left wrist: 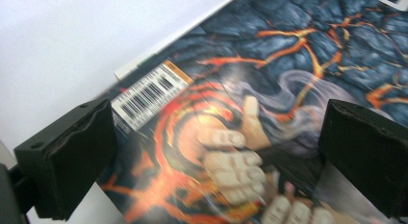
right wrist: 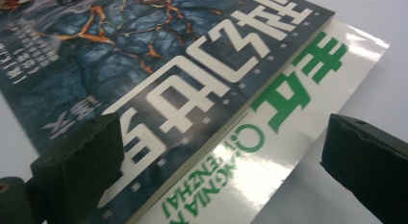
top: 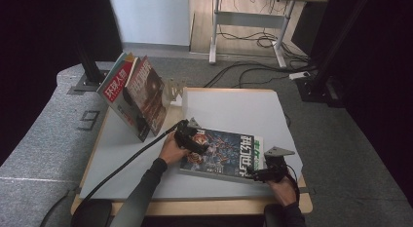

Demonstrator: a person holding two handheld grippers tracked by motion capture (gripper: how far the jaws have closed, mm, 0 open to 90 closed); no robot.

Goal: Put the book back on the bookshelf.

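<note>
Dark blue with orange cracks, the top magazine (top: 221, 150) lies flat near the front edge of the desk (top: 229, 107), on a white magazine with green letters (right wrist: 293, 123) that sticks out on the right side. The right hand-held gripper (top: 254, 176) is at the near right corner of this stack with its jaws wide apart, and the left hand-held gripper (top: 192, 141) is over the left end of the cover, also released. Farther to the left, several magazines (top: 134, 95) stand tilted against a rack.
</note>
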